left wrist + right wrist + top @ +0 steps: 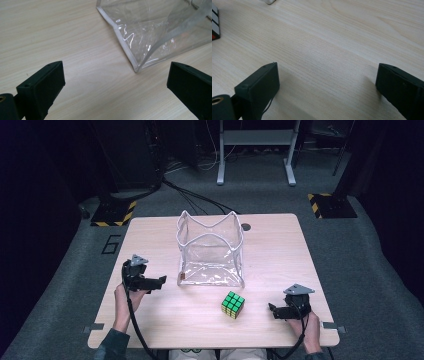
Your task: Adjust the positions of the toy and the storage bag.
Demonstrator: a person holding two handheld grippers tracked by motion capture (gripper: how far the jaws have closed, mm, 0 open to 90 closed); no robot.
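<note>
One bag (210,251), one cube (233,304) and two grippers are counted on one table (280,250). The bag is made of clear plastic with white piping along its edges and rim; it is stood upright with its mouth open and its rim sagging into points, and a small brown tag is seen at its lower near corner. It is placed at the middle of the table, somewhat toward the far edge. The cube is a three-by-three puzzle with a green top face and a yellow side, set on the table near the near edge, just in front of the bag's right near corner and apart from it.

The left gripper (161,281) is held near the left edge, its jaws spread wide with nothing between them, pointed at the bag's near corner (136,68). The right gripper (272,310) is held near the right near corner, jaws also wide and empty, the cube's edge (215,23) being seen beyond them.
</note>
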